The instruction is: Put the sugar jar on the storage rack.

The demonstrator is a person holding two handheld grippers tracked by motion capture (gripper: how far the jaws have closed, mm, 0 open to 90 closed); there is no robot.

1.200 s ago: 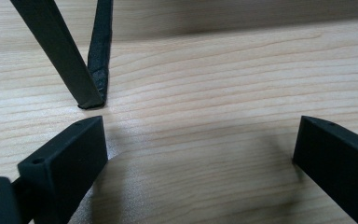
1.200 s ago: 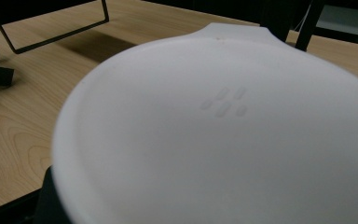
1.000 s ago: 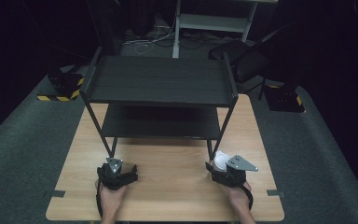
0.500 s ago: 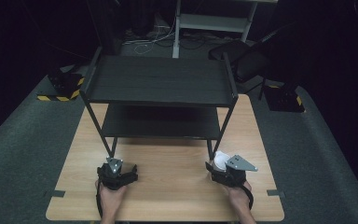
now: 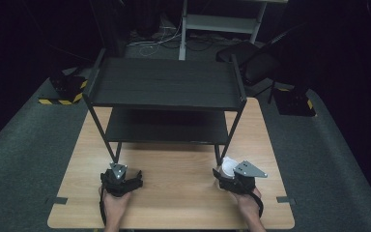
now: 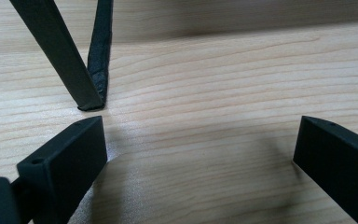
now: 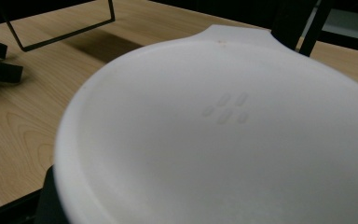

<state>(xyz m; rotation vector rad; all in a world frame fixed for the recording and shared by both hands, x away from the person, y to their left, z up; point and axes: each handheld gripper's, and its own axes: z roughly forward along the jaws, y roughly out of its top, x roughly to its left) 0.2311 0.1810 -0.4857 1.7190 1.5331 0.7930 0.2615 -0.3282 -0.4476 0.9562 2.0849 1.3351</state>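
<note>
Nothing had shifted since the earlier frames: both hands sat where they had been, at the near edge of the wooden table [image 5: 174,193]. The right gripper [image 5: 228,175] was clamped on a white plastic dish [image 7: 223,140], a shallow round one with a small tab handle on its far rim; in the high view it showed as a white patch [image 5: 229,166] at the gripper's front, just short of the black two-tier rack's [image 5: 166,87] front right leg [image 5: 221,154]. The left gripper [image 6: 196,154] held nothing, its jaws standing wide apart over bare wood, with the rack's front left leg [image 6: 63,60] just ahead of its left jaw.

What mattered for the coming move was that the rack lay straight ahead of the dish, away from the person, its lower shelf [image 5: 166,126] and top shelf both bare. The right hand, already carrying the dish, was the one placed to go forward; the dish's face tilted up toward its camera, so it would probably need levelling before it slid between the tiers.
</note>
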